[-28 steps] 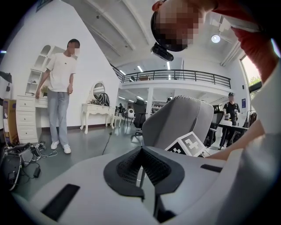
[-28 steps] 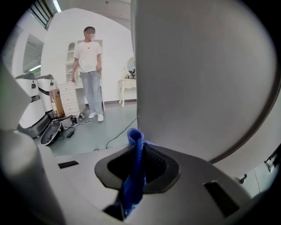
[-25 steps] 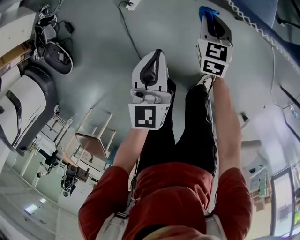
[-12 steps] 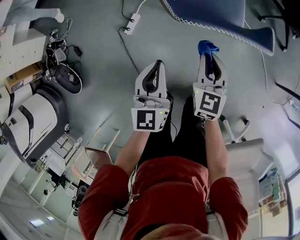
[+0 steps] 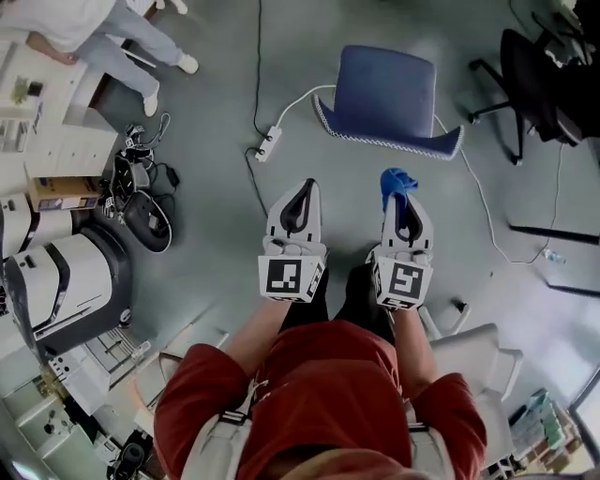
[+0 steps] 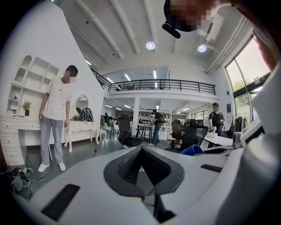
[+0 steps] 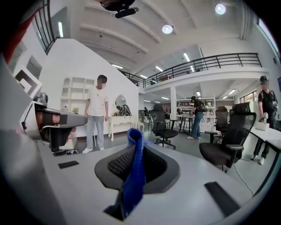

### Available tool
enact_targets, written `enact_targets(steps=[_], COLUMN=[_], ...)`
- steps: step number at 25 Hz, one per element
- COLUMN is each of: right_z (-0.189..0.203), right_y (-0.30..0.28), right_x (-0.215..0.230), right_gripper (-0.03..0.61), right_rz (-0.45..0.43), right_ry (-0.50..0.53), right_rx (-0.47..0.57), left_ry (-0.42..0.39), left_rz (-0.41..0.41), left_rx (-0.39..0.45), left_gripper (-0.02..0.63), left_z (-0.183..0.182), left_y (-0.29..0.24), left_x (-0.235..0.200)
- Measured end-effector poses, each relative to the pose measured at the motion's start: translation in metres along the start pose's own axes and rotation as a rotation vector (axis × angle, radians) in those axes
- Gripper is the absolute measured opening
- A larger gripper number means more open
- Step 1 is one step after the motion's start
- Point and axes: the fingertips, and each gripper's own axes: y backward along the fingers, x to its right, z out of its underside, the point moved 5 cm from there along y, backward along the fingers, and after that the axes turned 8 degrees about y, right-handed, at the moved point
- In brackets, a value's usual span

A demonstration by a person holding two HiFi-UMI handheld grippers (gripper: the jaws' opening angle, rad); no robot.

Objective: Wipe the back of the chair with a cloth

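A blue chair with a white-stitched edge stands on the grey floor ahead of both grippers, apart from them. My right gripper is shut on a blue cloth, which bunches out past the jaw tips. In the right gripper view the cloth runs as a folded strip up between the jaws of the right gripper. My left gripper is held beside it. In the left gripper view the left gripper has its jaws closed together with nothing in them, and the cloth peeks in at the right.
A white power strip and its cable lie left of the blue chair. A black office chair stands at the far right, a white chair near my right side. Bags and cables, a white machine and a person are at the left.
The view has swung so that the whole blue chair now shows ahead. The right gripper with the cloth has drawn back level with the left gripper; both stay closed.
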Motion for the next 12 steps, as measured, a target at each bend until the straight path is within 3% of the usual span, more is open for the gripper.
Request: enact_targets(steps=[4,12], right_z=[-0.06,-0.194], right_y=[0.03,0.056], right_x=[0.023,0.07], right_gripper=[0.048,0.048], right_rz=[0.032,0.111], right_ry=[-0.004,0.042], right_rx=[0.053,0.258], left_ry=[-0.019,-0.054], left_rz=[0.043,0.091], left_rx=[0.062,0.215], left_gripper=[0.014,0.012], left_z=[-0.065,-0.188], left_y=[0.01,0.014], left_x=[0.022,0.041])
